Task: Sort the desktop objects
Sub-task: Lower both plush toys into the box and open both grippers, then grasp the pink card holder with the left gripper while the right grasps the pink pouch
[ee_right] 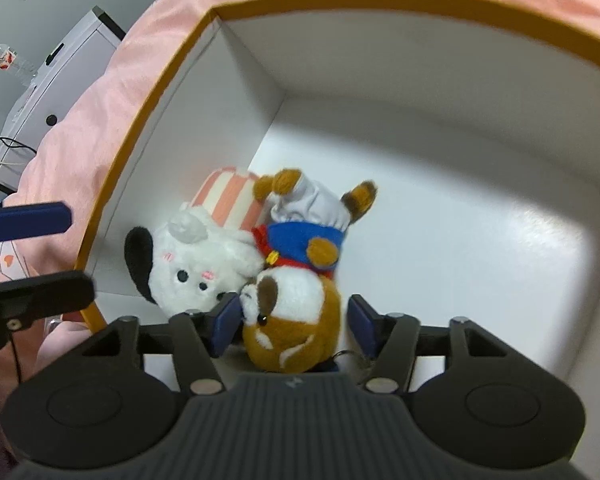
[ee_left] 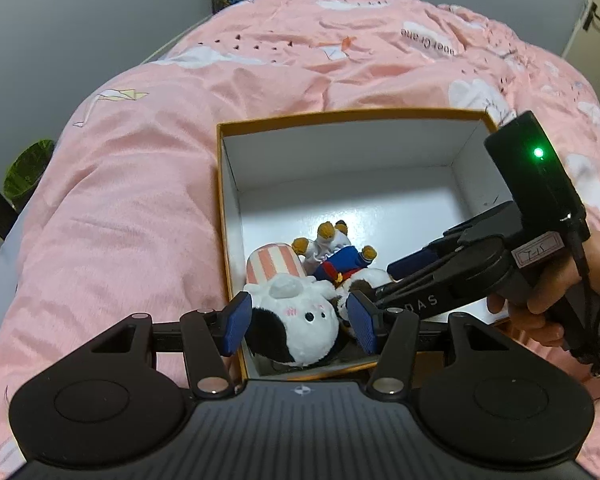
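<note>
Pink bedding covers a bed carrying an orange-rimmed white box. Left wrist view: the left tongs hover wide and empty above a cow plush in the box, the right tongs reaching in. Right wrist view alone shows the dog plush lying head-down between the right tongs' open pads, seemingly just released. Next, probably withdrawing upward.

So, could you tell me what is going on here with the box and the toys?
A person with a gripper in each hand is sorting plush toys into an orange-rimmed box on a pink quilt. The cow plush and dog plush lie inside. The right gripper straddles the dog's head, open; the left gripper hangs open above the cow.
</note>
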Motion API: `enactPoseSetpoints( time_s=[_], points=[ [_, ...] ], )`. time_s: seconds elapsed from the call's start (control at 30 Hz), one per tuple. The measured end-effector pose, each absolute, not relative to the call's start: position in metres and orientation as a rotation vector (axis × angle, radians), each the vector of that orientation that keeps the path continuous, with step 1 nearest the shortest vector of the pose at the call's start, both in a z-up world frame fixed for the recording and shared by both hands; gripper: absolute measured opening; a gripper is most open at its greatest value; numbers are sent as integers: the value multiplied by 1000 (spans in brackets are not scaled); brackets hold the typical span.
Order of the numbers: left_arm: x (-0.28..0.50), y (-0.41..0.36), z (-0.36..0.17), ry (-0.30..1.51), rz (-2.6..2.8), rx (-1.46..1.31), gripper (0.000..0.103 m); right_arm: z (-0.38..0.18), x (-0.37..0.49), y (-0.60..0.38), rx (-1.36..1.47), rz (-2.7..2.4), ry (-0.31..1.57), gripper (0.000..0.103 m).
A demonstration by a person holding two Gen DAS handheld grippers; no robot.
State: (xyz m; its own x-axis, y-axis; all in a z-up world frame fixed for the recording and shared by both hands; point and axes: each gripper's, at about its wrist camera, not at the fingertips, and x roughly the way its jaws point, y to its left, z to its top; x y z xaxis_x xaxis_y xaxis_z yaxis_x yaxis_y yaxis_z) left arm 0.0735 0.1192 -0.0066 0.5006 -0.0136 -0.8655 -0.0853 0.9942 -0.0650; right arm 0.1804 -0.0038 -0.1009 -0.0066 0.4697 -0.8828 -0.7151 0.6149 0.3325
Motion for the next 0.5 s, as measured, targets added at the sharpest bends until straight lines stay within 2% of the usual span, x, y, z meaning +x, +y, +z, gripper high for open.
enactPoseSetpoints(
  time_s=[0.27,0.5],
  points=[
    [38,126,9,990,113,-210,62,-57,166,-36,-200,971,1090,64],
    [4,131,13,991,235,-172,62,-23,110,-60,-81,1065,943,63]
  ],
)
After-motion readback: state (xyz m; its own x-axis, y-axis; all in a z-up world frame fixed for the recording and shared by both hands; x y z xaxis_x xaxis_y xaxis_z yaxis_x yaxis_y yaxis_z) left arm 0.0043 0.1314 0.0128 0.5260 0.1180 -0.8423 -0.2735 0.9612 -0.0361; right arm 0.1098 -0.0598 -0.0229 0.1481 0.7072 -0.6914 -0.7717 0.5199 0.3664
